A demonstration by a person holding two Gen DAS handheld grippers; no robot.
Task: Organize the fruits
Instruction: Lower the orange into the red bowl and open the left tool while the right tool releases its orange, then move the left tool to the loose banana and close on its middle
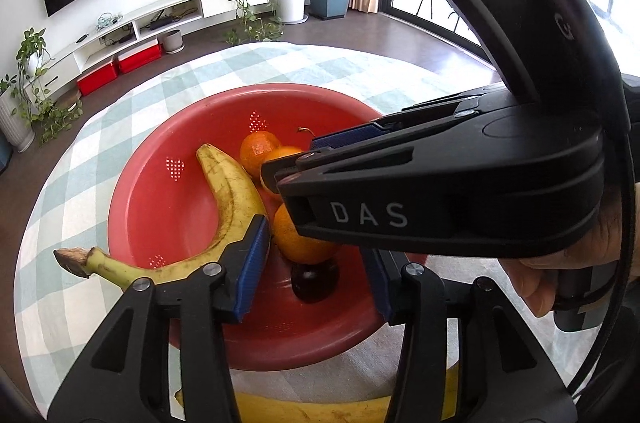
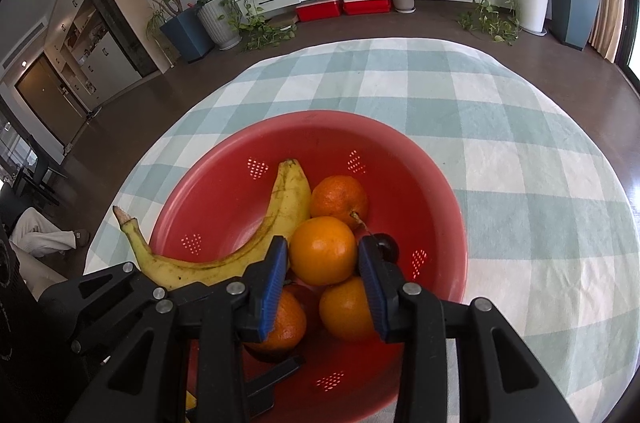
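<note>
The right gripper (image 2: pixel 323 287) stands over the red bowl (image 2: pixel 440 183) with its blue pads on either side of an orange (image 2: pixel 323 250). The pads look to touch the fruit's flanks, yet whether they press on it or merely frame it I cannot tell. Two more oranges lie in the bowl below that one toward the camera, one (image 2: pixel 280 323) partly behind the left pad and one (image 2: pixel 346 309) partly behind the right. A fourth orange (image 2: pixel 339 197), stem showing, sits just beyond the framed one, toward the bowl's far wall. A dark round fruit (image 2: pixel 389 247) peeks out past the right pad — too hidden to name.

The left gripper (image 1: pixel 316 263) hangs over the near side of the same bowl (image 1: pixel 168 191), jaws apart with nothing pinched: a dark fruit (image 1: pixel 314 281) and an orange (image 1: pixel 298 237) lie in the bowl beyond the gap, and the pads (image 1: pixel 252 263) touch neither. A banana (image 1: pixel 232 199) curves along the bowl's left side, its stem end over the rim, its body passing behind the left pad.

The right gripper's body (image 1: pixel 440 199), held in a hand (image 1: pixel 536 279), crosses the left wrist view and covers the bowl's right half — two further oranges there show only in part. Another banana (image 1: pixel 320 411) outside the bowl's near rim is cut off by the frame edge and the gripper arms. The bowl rests on a checked cloth (image 2: pixel 520 143).
</note>
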